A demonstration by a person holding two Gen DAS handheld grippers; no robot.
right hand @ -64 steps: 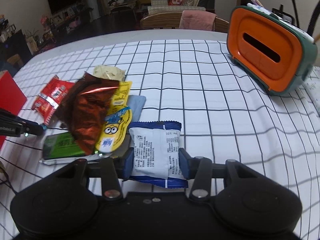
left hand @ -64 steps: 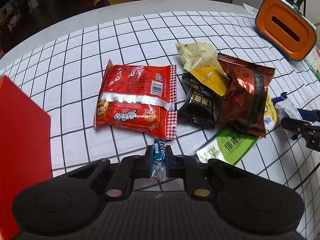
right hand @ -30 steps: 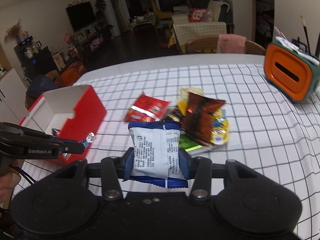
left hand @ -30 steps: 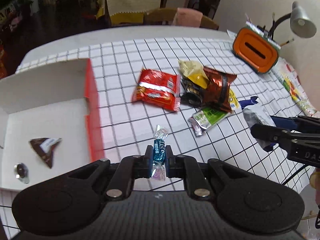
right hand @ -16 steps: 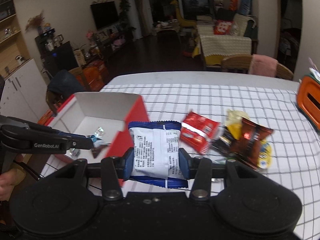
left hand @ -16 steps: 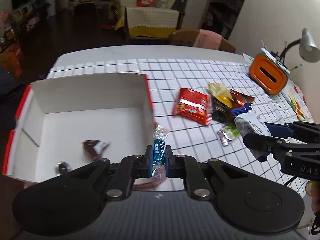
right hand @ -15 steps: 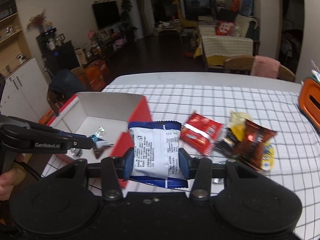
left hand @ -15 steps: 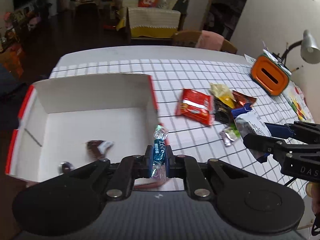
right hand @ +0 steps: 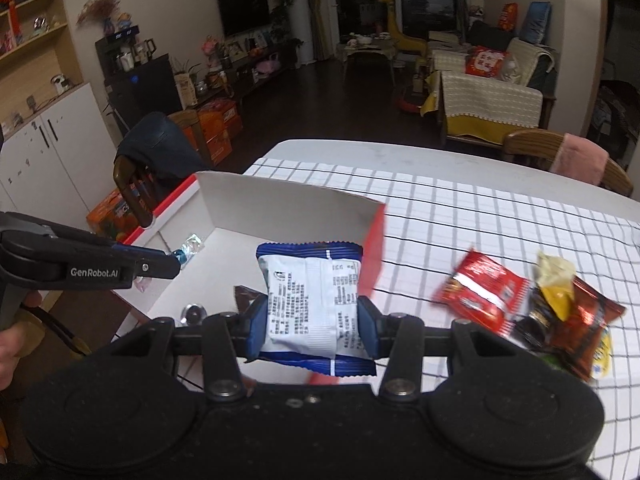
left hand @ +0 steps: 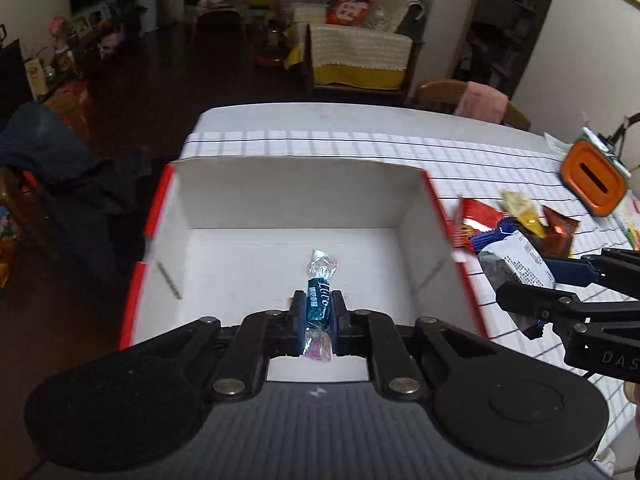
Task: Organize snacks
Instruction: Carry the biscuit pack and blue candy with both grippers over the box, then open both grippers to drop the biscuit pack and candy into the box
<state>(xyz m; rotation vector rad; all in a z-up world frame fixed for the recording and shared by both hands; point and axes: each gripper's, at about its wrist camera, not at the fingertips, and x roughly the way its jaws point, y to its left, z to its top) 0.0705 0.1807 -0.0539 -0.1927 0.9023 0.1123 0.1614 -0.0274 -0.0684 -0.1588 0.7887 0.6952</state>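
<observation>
My left gripper (left hand: 316, 322) is shut on a blue foil-wrapped candy (left hand: 319, 300) and holds it above the open white box with red outer walls (left hand: 288, 196). My right gripper (right hand: 312, 330) is shut on a white and blue snack packet (right hand: 312, 304) over the box's right wall (right hand: 372, 256). The packet also shows in the left wrist view (left hand: 516, 258). The left gripper and its candy (right hand: 188, 250) show at the left of the right wrist view. A brown wrapped sweet (right hand: 246, 296) and a small round silver piece (right hand: 193, 313) lie in the box.
A pile of snack packs lies on the checked tablecloth right of the box: a red pack (right hand: 480, 292), a dark red-brown pack (right hand: 580, 320), a yellow one (right hand: 554, 276). An orange holder (left hand: 592, 178) stands far right. Chairs (right hand: 560, 156) ring the table.
Both grippers have moved left from the snack pile to the box, each still holding its snack. The left one is now over the box's inside.
</observation>
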